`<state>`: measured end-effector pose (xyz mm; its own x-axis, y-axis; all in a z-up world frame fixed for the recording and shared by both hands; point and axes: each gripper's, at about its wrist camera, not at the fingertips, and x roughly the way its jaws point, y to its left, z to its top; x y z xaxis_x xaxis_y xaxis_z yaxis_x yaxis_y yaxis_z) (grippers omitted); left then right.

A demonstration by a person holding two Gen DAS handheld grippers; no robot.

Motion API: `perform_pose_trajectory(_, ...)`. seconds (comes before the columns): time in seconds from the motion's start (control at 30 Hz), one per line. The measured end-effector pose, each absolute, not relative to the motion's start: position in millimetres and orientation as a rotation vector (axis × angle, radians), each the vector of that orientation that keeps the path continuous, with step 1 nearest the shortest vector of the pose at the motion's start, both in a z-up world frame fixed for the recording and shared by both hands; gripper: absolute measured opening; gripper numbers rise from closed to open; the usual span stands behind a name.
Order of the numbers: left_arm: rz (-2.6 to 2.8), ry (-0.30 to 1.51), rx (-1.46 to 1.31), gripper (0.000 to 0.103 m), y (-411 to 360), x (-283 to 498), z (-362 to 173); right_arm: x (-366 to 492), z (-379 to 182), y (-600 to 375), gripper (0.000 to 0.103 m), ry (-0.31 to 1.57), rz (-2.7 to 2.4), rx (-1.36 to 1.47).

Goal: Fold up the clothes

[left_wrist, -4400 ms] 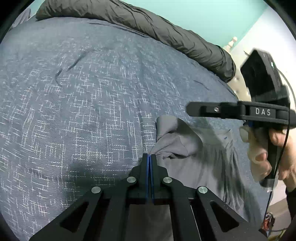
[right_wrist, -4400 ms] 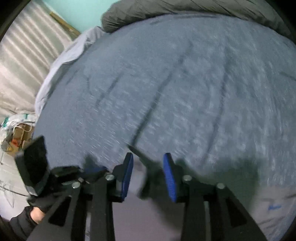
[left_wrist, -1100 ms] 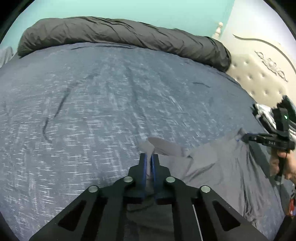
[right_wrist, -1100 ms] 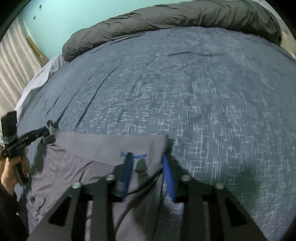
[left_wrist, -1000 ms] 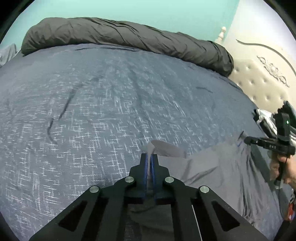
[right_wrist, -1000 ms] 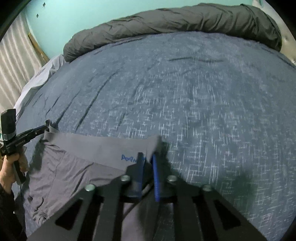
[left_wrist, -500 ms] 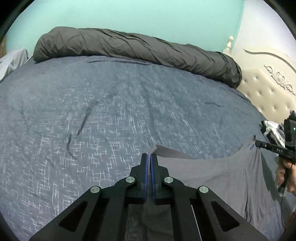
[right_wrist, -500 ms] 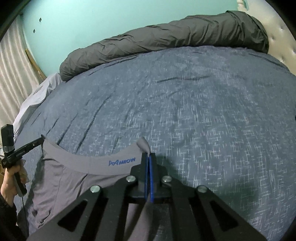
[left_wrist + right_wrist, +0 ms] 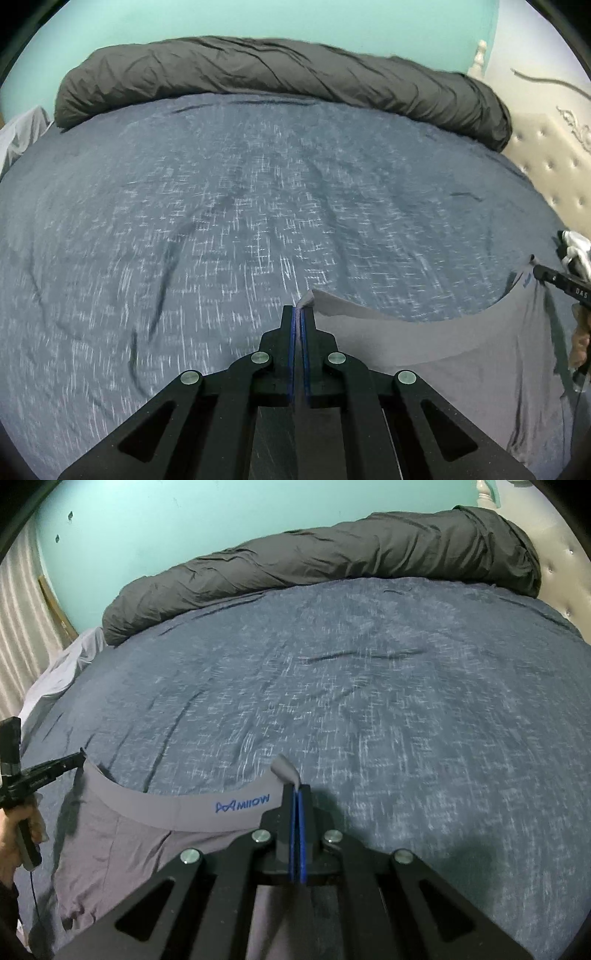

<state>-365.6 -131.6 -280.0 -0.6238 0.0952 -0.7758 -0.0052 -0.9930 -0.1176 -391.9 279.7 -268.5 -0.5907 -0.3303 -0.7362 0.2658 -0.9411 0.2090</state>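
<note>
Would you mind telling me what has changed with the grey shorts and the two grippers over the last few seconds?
The right gripper, open 4.4 s ago, has shut on a waistband corner of the grey shorts. Both grippers have moved apart and upward, so the crumpled shorts now hang stretched between them. The left gripper stayed clamped on its corner throughout; the blue bedspread and dark duvet are unchanged.

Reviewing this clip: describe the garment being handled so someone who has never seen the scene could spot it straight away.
Start at the wide blue-grey speckled bedspread with the rolled dark grey duvet along its far edge. At the near edge a pair of plain grey stretch shorts is held up between the left gripper and the right gripper. It is the only item with a smooth grey waistband printed with blue lettering.
</note>
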Motion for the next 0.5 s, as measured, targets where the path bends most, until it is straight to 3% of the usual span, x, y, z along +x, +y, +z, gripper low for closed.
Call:
perform_pose_trajectory(0.33, 2.727, -0.255, -1.419, 0.004, -141, -386, -301, -421, -293, 269, 0.001, -0.084, -2.539, 1.309)
perform_pose_trajectory(0.47, 2.741, -0.289, -1.404, 0.014, -147, -358, -294, -429, -302, 271, 0.002, -0.142, -2.49, 1.382)
perform_pose_trajectory(0.5, 2.745, -0.298, -1.4, 0.015, -149, -351, -291, -429, -301, 273, 0.006, -0.162, -2.492, 1.393)
